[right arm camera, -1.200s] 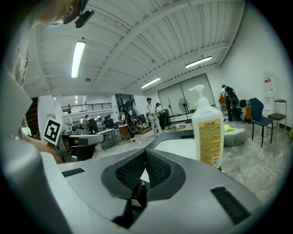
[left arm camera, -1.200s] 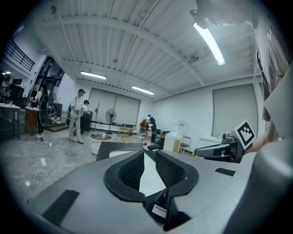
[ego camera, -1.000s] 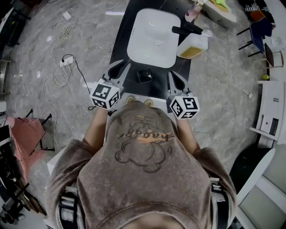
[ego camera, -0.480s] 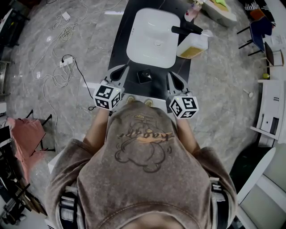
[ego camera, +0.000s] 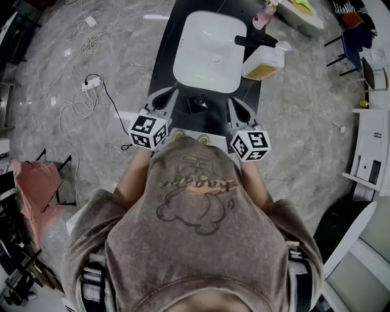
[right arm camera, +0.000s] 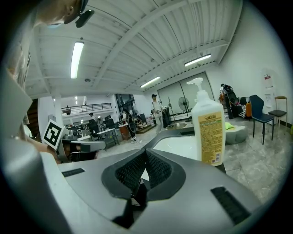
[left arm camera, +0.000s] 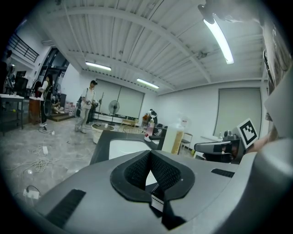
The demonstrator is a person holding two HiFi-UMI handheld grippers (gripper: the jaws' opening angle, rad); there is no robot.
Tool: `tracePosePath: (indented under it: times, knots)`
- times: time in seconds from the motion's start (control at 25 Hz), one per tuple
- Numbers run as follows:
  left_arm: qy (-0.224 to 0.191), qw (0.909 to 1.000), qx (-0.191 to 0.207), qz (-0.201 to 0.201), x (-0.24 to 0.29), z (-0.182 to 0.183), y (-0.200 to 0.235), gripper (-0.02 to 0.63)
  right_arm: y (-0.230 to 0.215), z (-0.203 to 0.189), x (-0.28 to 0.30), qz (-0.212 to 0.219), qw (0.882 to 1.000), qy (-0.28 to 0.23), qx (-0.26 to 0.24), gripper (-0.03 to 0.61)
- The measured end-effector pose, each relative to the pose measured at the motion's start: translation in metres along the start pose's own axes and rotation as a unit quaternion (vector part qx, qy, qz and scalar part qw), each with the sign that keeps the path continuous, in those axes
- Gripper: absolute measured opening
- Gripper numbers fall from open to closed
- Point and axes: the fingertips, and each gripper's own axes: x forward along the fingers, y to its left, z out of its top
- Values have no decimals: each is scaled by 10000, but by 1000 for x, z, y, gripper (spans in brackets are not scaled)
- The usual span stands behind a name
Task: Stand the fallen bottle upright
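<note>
1. Bottle (ego camera: 263, 63), a pale pump dispenser with a yellow label, already stands upright on the dark counter (ego camera: 166, 49). It is just beside the right edge of the white sink (ego camera: 201, 55) and close to the black faucet (ego camera: 255, 41).
2. The right gripper view shows the same bottle (right arm camera: 208, 132) rising to the right of the jaws and beyond them, with its pump head on top. Nothing touches it.
3. The left gripper (ego camera: 163, 97) is held over the near edge of the counter on the left. In its own view its jaws (left arm camera: 149, 153) are pressed together and hold nothing.
4. The right gripper (ego camera: 242, 109) is held over the near edge on the right, apart from the bottle. Its jaws (right arm camera: 145, 153) are likewise closed on nothing.
5. A small black box (ego camera: 197, 103) lies on the counter between the two grippers, just in front of the sink.
6. A smaller pink pump bottle (ego camera: 261, 18) stands at the far end of the counter, past the faucet.
7. The person wears a brown printed shirt (ego camera: 195, 207). Loose cables (ego camera: 79, 103) lie on the marble floor to the left.
</note>
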Motion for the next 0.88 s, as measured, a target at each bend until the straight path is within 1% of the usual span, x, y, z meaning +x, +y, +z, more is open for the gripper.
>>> tracePosePath:
  times: [0.88]
  knots:
    - [-12, 9999, 117, 46, 0, 13, 5, 18, -4, 1, -7, 13, 10000, 65, -33, 0]
